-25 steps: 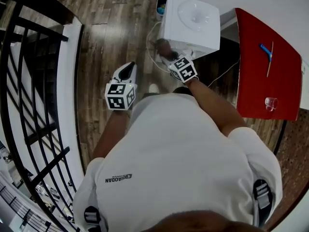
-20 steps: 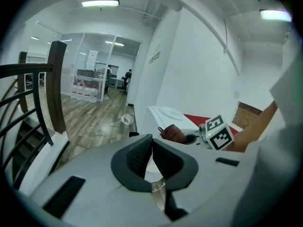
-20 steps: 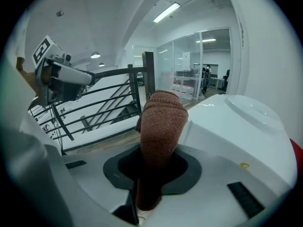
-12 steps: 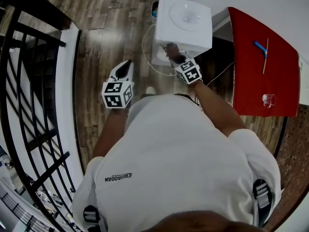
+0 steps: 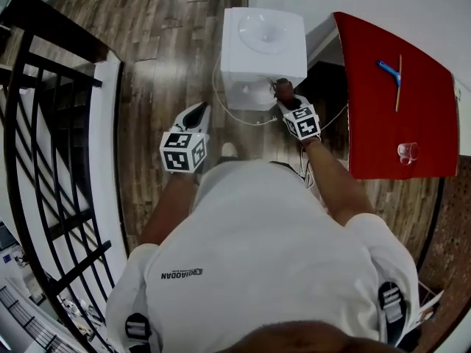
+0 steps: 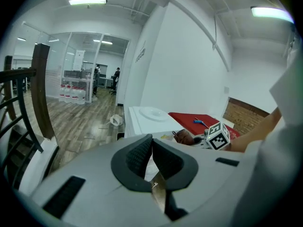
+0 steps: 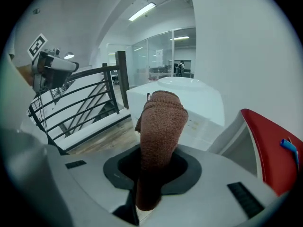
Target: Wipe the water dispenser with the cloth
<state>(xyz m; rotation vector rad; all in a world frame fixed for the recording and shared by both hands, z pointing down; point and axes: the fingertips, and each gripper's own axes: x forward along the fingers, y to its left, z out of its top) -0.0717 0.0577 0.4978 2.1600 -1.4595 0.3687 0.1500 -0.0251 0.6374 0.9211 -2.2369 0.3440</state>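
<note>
One cloth [image 5: 282, 89], moved right along dispenser [image 5: 261, 43] front

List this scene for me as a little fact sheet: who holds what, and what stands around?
Water dispenser: white, standing on the wooden floor
Right gripper: shut on a brown cloth
Cloth position: at the dispenser's near right corner; contact cannot be told
Left gripper: jaws together, nothing between them, apart from the dispenser
Beside the dispenser: red table with a clear glass on it
At left: black railing
</note>
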